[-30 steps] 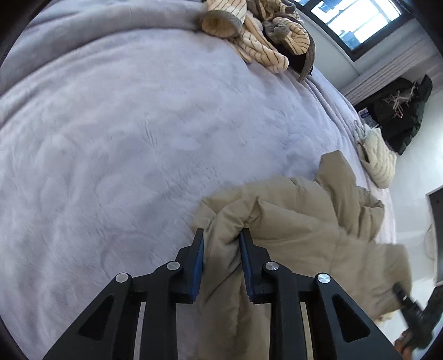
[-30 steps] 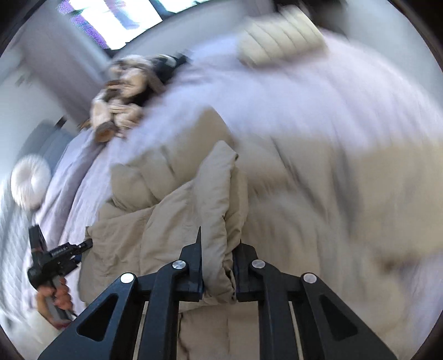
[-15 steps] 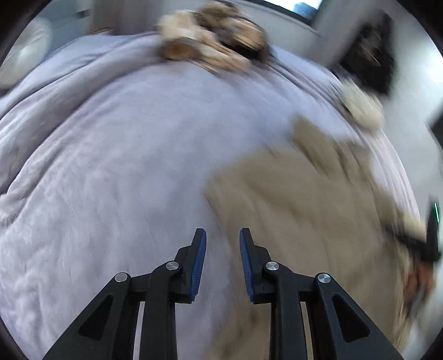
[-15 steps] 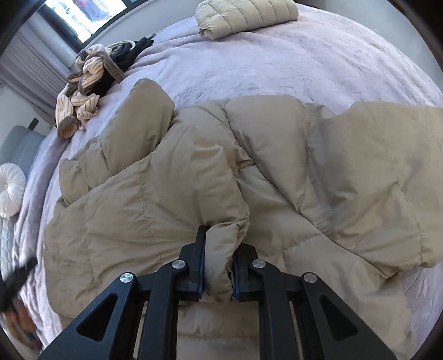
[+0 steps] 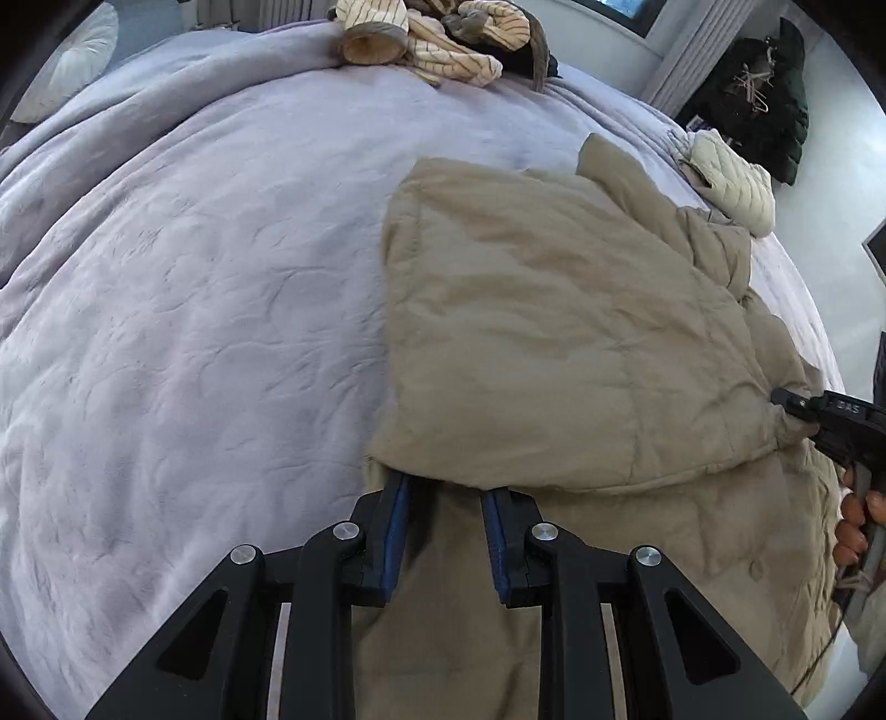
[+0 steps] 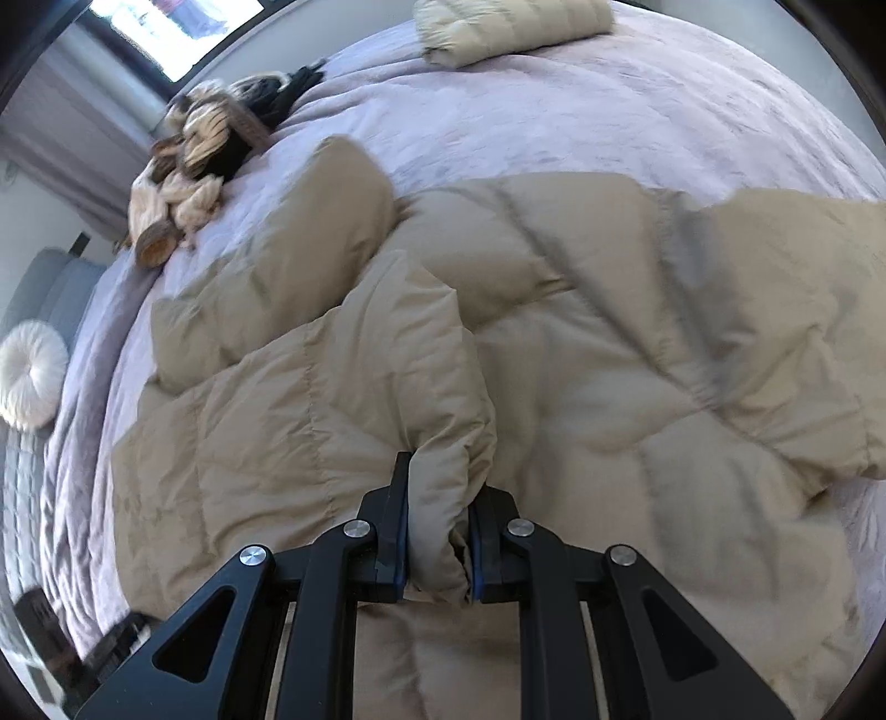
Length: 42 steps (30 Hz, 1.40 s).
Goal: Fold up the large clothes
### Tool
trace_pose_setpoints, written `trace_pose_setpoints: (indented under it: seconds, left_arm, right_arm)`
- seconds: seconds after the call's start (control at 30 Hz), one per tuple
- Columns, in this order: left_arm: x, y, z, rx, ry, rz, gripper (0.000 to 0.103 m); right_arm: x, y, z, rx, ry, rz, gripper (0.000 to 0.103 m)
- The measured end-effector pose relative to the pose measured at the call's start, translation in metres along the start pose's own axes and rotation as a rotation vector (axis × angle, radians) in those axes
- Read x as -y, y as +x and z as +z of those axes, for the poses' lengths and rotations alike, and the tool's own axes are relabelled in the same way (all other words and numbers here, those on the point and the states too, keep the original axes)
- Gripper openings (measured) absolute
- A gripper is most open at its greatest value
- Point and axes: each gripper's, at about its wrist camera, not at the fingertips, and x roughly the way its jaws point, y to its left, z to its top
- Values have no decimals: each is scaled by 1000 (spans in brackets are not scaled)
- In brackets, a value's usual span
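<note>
The tan jacket (image 5: 554,332) lies on the bed (image 5: 194,277), and a flap of it is now folded over its middle. The right hand-held gripper (image 6: 440,515) pinches a thick puffy edge of the jacket between its pads. The left hand-held gripper (image 5: 446,498) has its tips under the hem of the folded flap. The cloth hides the tips, so I cannot tell if it pinches the hem or only stands there with a small gap.

I think the main danger is the filling. The jacket is puffy and slippery, so the flap may spring open again when the grip is let go. If the two grippers pull unevenly, the fold line can go crooked, because only a small bite of cloth is held on each side. The sleeve (image 6: 288,249) on the far side of the jacket lies loose and rumpled. It may stay outside the fold and make a lump.

Around the jacket there is free bed on its left side. Beyond the jacket, at the far edge of the bed, lies a pile of striped clothes (image 5: 432,39). A cream quilted jacket (image 5: 731,183), already folded, sits just past the jacket's far right corner; it could get in the way if the jacket is pushed that way. A round white cushion (image 6: 30,374) is well apart from the jacket.
</note>
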Motion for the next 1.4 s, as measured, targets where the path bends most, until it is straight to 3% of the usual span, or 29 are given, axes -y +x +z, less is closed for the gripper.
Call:
trace_pose_setpoints:
  seconds: [0.1, 0.17, 0.27, 0.33, 0.37, 0.4, 0.53, 0.57, 0.6, 0.67, 0.77, 0.9, 0.97, 1.17, 1.4]
  left_arm:
    - [-11, -11, -1, -26, 44, 55, 27]
    - [-26, -22, -2, -83, 51, -5, 27]
    - [-36, -44, -1, -53, 28, -5, 27]
    - [-36, -53, 10, -5, -6, -15, 27]
    - [-34, -56, 18, 19, -21, -25, 27]
    - [-30, -54, 27, 38, -25, -30, 27]
    - [-1, -31, 59, 97, 7, 13, 27]
    - [7, -19, 66, 101, 10, 25, 27]
    - [14, -9, 70, 101, 10, 39, 27]
    - [20, 14, 79, 90, 1, 131, 27]
    - [14, 35, 76, 64, -45, 163, 27]
    - [12, 52, 66, 46, -23, 208, 27]
    - [12, 59, 62, 37, -3, 227, 27]
    - [16, 53, 63, 36, 4, 272, 27]
    - [34, 0, 66, 64, 32, 240, 27]
  right_arm:
    - [-1, 7, -3, 7, 13, -26, 18]
    - [2, 6, -3, 6, 39, -18, 18]
    - [1, -2, -3, -12, 16, -15, 21]
    - [1, -12, -2, -5, -2, -61, 40]
    - [3, -22, -3, 9, 4, -73, 55]
    - [7, -31, -4, 26, 14, -80, 62]
    - [21, -73, -7, 148, 74, -173, 61]
    - [22, -81, -5, 176, 80, -155, 56]
    - [21, -83, -3, 183, 75, -130, 35]
    - [12, -75, 5, 150, 32, -56, 23]
    - [2, -47, 7, 73, -8, 17, 22]
    - [16, -5, -8, -10, 27, -28, 20]
    - [25, 5, -12, 0, 35, -11, 18]
    - [24, -10, -7, 13, 12, -34, 20]
    - [72, -49, -16, 7, 189, 65, 22]
